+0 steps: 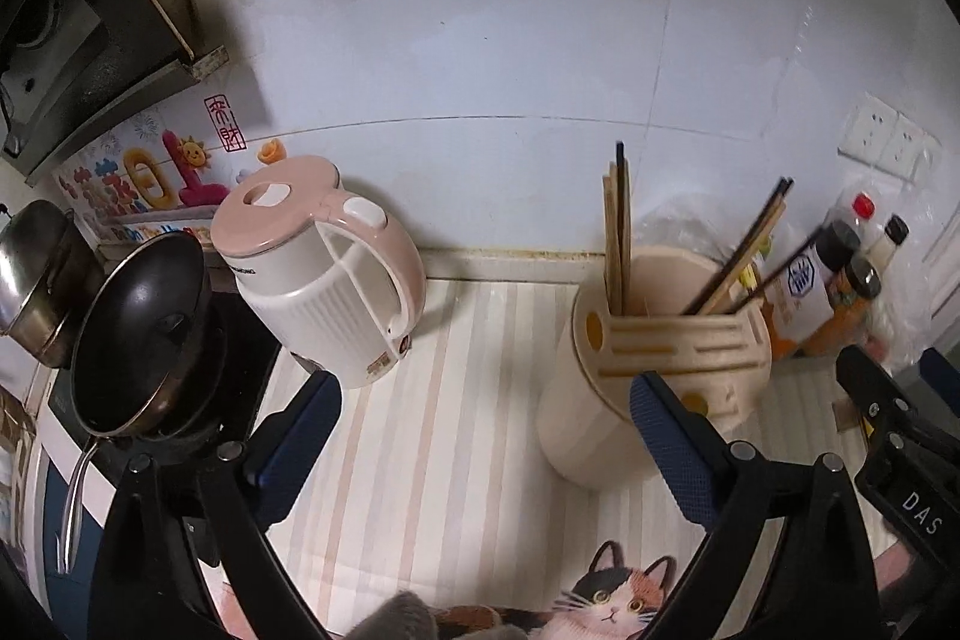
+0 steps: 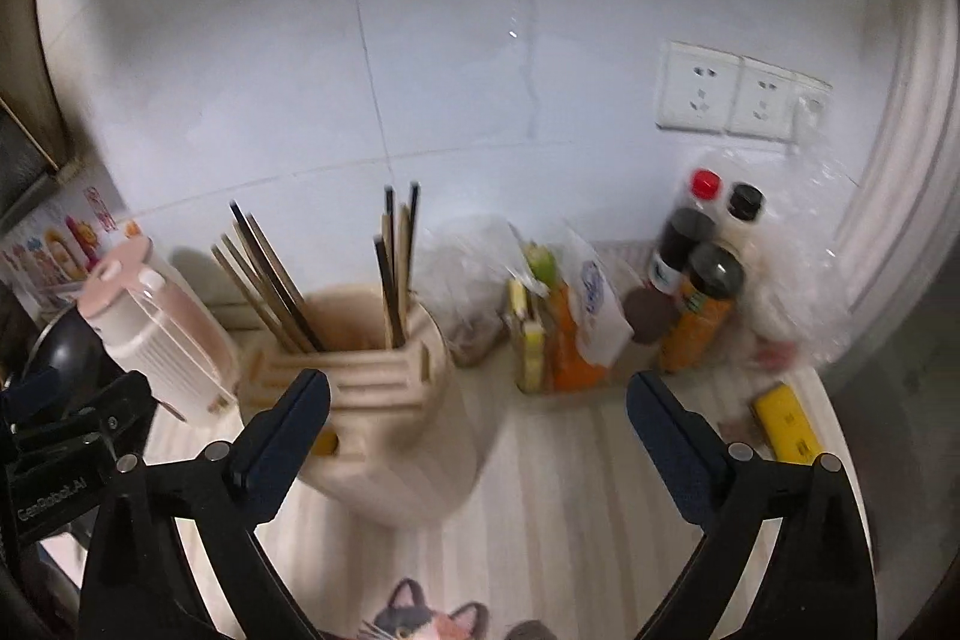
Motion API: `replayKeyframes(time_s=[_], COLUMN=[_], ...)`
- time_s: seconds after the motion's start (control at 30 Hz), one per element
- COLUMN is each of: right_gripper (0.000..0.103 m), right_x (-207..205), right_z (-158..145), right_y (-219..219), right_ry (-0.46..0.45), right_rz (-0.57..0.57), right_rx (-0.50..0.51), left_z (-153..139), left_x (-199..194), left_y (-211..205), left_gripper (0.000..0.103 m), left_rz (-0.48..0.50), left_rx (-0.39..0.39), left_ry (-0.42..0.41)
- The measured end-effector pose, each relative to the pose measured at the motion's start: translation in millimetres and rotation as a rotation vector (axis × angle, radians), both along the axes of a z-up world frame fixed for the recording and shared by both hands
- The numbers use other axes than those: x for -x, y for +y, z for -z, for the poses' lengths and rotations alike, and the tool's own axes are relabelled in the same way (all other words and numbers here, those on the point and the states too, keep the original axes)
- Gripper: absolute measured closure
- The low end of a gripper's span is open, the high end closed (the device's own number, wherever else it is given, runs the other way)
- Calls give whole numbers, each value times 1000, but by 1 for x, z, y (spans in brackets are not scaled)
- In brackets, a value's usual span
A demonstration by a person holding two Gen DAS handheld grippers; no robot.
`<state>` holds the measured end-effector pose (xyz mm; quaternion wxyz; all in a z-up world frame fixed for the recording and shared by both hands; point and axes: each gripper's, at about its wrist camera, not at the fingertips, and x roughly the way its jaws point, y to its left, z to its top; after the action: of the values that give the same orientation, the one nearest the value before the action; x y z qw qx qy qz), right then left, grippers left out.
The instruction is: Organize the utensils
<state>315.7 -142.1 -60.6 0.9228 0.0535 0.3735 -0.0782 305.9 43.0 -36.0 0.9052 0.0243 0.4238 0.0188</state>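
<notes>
A cream utensil holder stands on the striped counter, also in the right wrist view. Several chopsticks stand in it in two bunches, one upright and one leaning; they show in the right wrist view too. My left gripper is open and empty, with the holder just beyond its right finger. My right gripper is open and empty, with the holder behind its left finger. Each gripper shows at the edge of the other's view.
A pink and white kettle stands left of the holder. A black pan and a steel pot sit on the stove at far left. Bottles, packets and a yellow item crowd the back right corner. A cat-print mat lies in front.
</notes>
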Motion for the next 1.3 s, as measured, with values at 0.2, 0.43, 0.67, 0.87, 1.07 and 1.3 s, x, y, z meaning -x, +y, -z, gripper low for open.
replayKeyframes(time_s=[0.2,0.43,0.67,0.87,1.07,1.3], right_gripper=[1,1,1,1,0,0], right_x=[23,59,120,181,247,297], right_z=[-1,-19,-52,-83,-107,-124], right_y=[-3,-2,7,11,18,20], right_ry=[9,-18,-87,-137,-172,-211], right_rz=[66,85,63,37,15,10], right_rx=[56,86,110,126,133,136], left_z=[1,-18,-51,-78,-96,-104], left_x=[14,51,117,181,233,271], left_y=[0,-2,-11,-12,-11,-12], left_gripper=[3,3,3,3,3,3], left_rz=[31,25,22,4,-9,-13], left_rx=[-4,9,17,25,26,40], left_ry=[-2,-48,-130,-187,-226,-240])
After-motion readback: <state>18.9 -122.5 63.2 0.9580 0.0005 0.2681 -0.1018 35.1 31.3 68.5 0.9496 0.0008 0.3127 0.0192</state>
